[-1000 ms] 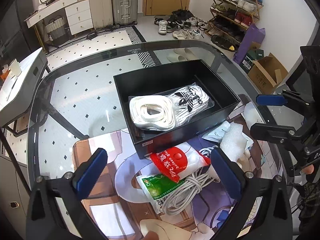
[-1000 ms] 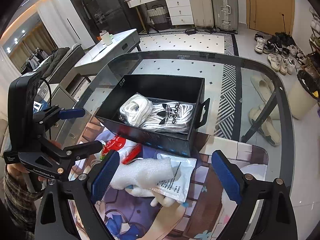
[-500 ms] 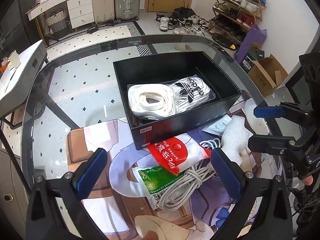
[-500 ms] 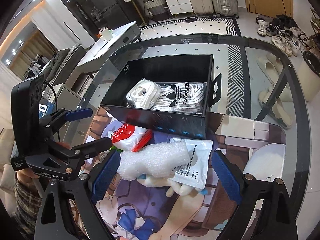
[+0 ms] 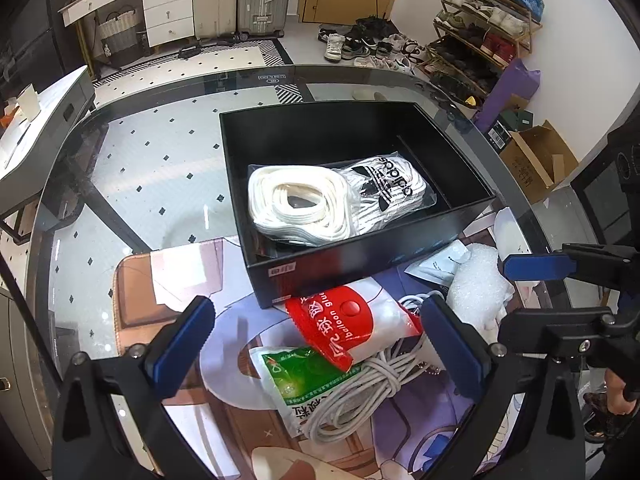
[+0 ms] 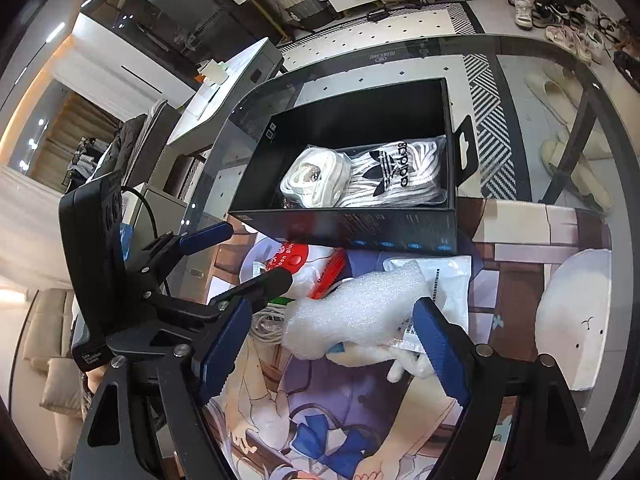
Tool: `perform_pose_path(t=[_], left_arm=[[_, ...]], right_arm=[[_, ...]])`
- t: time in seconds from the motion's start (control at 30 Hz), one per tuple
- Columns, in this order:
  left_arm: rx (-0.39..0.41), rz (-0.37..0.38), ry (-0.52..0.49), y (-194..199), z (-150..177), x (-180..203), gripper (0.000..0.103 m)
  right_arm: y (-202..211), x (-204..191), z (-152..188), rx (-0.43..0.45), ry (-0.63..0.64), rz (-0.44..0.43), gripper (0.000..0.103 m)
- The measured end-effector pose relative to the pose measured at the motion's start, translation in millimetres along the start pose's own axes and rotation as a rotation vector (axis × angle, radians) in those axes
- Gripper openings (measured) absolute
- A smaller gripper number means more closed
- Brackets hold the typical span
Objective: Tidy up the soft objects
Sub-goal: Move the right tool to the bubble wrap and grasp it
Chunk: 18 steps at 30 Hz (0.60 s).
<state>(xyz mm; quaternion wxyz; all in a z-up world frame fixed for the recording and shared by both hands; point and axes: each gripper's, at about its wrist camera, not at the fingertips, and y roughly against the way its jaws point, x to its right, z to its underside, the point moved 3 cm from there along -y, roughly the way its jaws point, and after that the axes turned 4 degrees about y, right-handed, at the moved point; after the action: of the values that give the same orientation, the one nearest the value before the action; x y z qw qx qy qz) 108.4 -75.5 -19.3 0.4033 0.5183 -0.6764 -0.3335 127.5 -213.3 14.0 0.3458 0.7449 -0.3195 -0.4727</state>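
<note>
My right gripper (image 6: 332, 344) points down over a white foam piece (image 6: 356, 312), which lies between its closing jaws; the pads do not press on it. The foam rests on a white mask packet (image 6: 444, 280) and a white plush (image 6: 404, 362). My left gripper (image 5: 316, 344) stands open above a red balloon-glue packet (image 5: 344, 324), a green packet (image 5: 304, 376) and a coiled white cable (image 5: 356, 396). Behind them, the black box (image 5: 360, 256) holds a white cord bundle (image 5: 296, 200) and a bagged pair of striped socks (image 5: 384, 188).
Everything sits on a printed mat (image 6: 320, 420) on a round glass table (image 5: 160, 184). The far half of the box is bare. The two grippers are close side by side, the left gripper (image 6: 240, 258) just left of the foam. Shoes and suitcases stand on the floor beyond.
The right gripper has rolled, tilting its view, and its jaws have narrowed around the foam. The left gripper has barely shifted and stays open.
</note>
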Motion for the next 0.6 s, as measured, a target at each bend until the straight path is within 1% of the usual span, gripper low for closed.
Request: perform_pose_path(t=[0.2,0.3,0.37,0.5,0.6], left_arm=[[0.004,0.000,-0.010,-7,0,2,0.103],[0.002,0.005,-0.004,-11,0,2,0.103],[0.002,0.011,-0.002,-15,0,2,0.103],[-0.003,0.007,-0.013,-19,2,6,0.103],[-0.008,0.012,-0.014,-22,2,6,0.103]], right_arm=[[-6,23,5,0.000,-0.117,-0.012,0.084],[-10,25,5,-0.004,-0.147,-0.022,0.080],[-15,25,3,-0.012,-0.164,-0.034,0.077],[-23,23,1,-0.019,-0.177,-0.036,0.067],[-28,24,2,-0.029,-0.182,-0.040,0.062]])
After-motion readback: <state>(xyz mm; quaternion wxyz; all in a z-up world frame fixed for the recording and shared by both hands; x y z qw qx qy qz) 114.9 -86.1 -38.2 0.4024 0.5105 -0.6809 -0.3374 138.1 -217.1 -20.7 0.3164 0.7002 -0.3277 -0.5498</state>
